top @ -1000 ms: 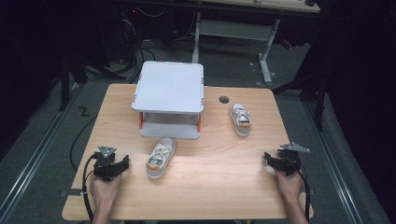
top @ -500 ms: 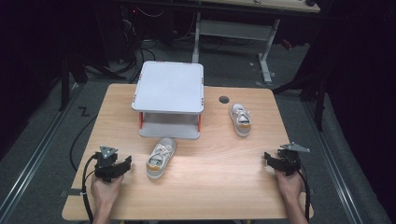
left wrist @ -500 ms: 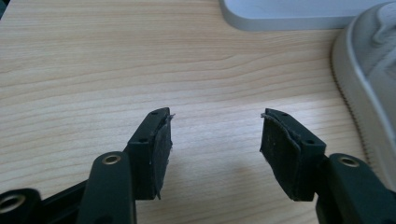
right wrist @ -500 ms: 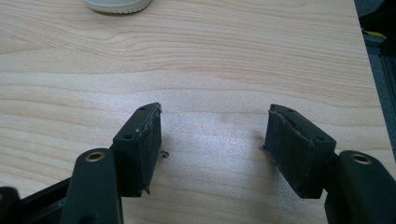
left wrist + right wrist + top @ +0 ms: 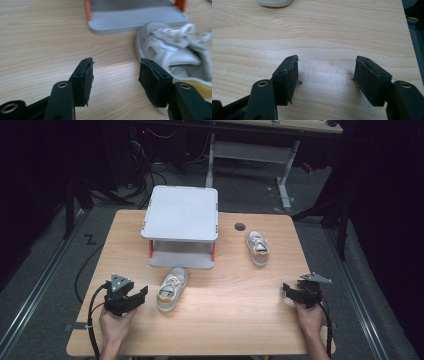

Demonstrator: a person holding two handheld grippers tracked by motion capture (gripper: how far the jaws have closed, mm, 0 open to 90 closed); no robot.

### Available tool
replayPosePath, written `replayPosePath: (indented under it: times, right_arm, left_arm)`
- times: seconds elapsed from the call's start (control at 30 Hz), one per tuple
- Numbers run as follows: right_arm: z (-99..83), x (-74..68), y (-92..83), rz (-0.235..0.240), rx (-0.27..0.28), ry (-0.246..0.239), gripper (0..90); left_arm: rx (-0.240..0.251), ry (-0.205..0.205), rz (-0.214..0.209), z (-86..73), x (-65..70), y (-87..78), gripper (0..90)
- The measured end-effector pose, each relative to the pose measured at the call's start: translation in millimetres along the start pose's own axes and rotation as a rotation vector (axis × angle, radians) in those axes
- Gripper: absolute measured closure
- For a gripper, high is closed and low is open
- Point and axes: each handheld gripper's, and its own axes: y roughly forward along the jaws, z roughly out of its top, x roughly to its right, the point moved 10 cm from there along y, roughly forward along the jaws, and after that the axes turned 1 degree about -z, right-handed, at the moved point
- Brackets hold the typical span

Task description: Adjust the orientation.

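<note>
— Where does your left gripper (image 5: 140,294) stand right now?

— Near the table's (image 5: 235,320) front-left corner, jaws about half apart and just been closing, with nothing between them — bare wood shows in the gap in the left gripper view. It grips nothing.

— And the thing you're going for?

— The near shoe (image 5: 172,289), just to the gripper's right, toward the middle of the front half of the table. In the left gripper view the near shoe (image 5: 175,55) sits beyond and beside the right-hand jaw, not yet in the gap. You'd have to shift rightward before the jaws can straddle it.

— Which way does it lie?

— Its long axis runs front to back, tilted a little: heel with the tan sole toward you, toe up against the shelf's (image 5: 181,226) lower tray. So your jaws, pointing in from the left, meet its side rather than its end.

— Which hand is nearer?

— Your left, plainly. Your right gripper (image 5: 295,292) rests by the front-right corner, jaws wide apart over empty wood in the right gripper view, holding nothing, well apart from that shoe.

— What's the count?

— Two shoes: the near one, and the far shoe (image 5: 257,247) toward the right edge, beside the round hole (image 5: 240,226) near the back. One grey two-level shelf with orange posts at the back middle. Two grippers, one in each of your hands.
</note>
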Motion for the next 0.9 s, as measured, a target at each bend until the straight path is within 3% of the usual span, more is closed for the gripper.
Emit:
replayPosePath:
  times: [0.27,0.5,0.8,0.9]
  right_arm:
    - [0.0,0.0,0.0,-0.001,0.000,0.000,35.9]
    - [0.0,-0.1,0.0,0.000,0.000,0.000,35.7]
    - [0.0,-0.1,0.0,0.002,0.000,0.000,35.6]
    - [0.0,-0.1,0.0,0.002,0.000,0.000,35.5]
  left_arm:
    - [-0.045,0.055,-0.095,6.8,29.1,10.4,51.8]
    - [-0.083,0.096,-0.112,9.3,39.7,21.4,56.1]
    - [-0.117,0.109,-0.153,7.8,48.0,37.0,63.5]
    - [-0.122,0.114,-0.142,7.7,47.6,38.7,64.1]
